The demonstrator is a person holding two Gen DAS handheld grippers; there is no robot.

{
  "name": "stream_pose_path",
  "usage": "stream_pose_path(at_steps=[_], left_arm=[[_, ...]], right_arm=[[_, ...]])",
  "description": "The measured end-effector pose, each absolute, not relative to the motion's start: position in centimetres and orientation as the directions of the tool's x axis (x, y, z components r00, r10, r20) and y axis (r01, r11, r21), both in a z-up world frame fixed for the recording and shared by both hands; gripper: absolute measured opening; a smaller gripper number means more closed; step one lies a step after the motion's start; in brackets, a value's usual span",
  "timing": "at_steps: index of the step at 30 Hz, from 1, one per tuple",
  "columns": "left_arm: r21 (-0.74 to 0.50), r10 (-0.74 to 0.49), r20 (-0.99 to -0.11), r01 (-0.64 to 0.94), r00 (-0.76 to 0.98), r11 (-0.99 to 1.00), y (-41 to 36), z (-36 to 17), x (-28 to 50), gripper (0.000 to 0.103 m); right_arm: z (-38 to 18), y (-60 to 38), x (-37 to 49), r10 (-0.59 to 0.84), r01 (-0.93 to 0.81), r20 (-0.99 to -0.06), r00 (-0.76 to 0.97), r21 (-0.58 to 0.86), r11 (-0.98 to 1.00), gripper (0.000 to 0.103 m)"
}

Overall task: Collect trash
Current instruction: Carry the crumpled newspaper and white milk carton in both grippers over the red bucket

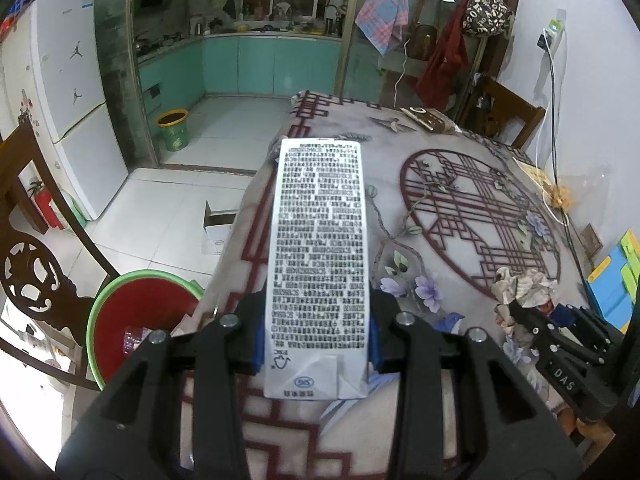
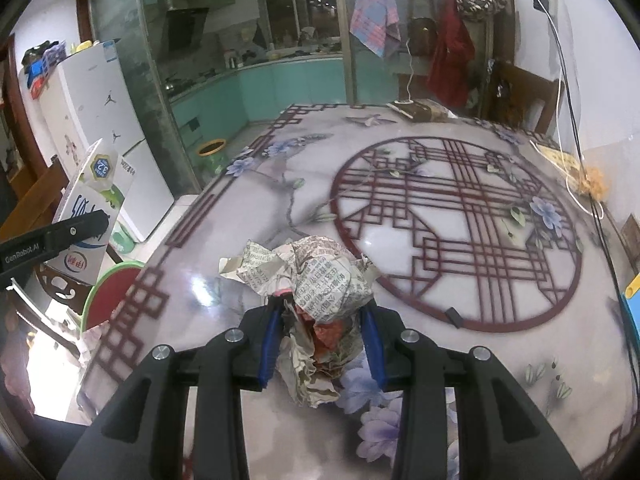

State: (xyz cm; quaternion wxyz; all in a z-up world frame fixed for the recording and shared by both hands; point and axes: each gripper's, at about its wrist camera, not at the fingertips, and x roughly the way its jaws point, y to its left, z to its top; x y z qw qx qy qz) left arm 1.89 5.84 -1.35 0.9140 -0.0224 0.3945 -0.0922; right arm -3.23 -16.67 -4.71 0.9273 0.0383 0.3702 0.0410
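Glossy printed tablecloth point(image 2: 280, 184), red lattice medallion, purple flowers, covers table. Left gripper point(image 1: 316, 340) clenched on tall white milk carton point(image 1: 318, 264), flat printed face up, poised over table's left edge. Red basin with green rim point(image 1: 140, 320) below on carved wooden chair point(image 1: 36, 272). Right gripper point(image 2: 324, 340) grasps crumpled newspaper wad point(image 2: 320, 276), creased, just above tabletop. Small black block point(image 2: 454, 317) lies near on lattice ring.
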Motion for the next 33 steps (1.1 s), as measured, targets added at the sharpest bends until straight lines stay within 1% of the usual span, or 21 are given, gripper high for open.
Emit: stream_pose_path(at_steps=[8,22,33], left_arm=[[-0.158,-0.2,-0.713,0.123,0.673,0.98,9.2,-1.3,1.1,0.036],[-0.206,-0.154,-0.711,0.007,0.686,0.978,16.0,-1.6,0.4,0.036],[-0.173,-0.097,-0.688,-0.033,0.719,0.984,18.6,-1.1,-0.6,0.036]], right_arm=[[-3.3,-12.8,-3.7,0.117,-0.101,-0.664,0.739,0.063,0.993,0.035],[-2.1,-6.1,-3.3,0.198,-0.22,-0.641,0.742,0.046,0.974,0.035],[-2.0,-2.6,-2.8,0.24,-0.272,-0.63,0.739,0.047,0.961,0.036]])
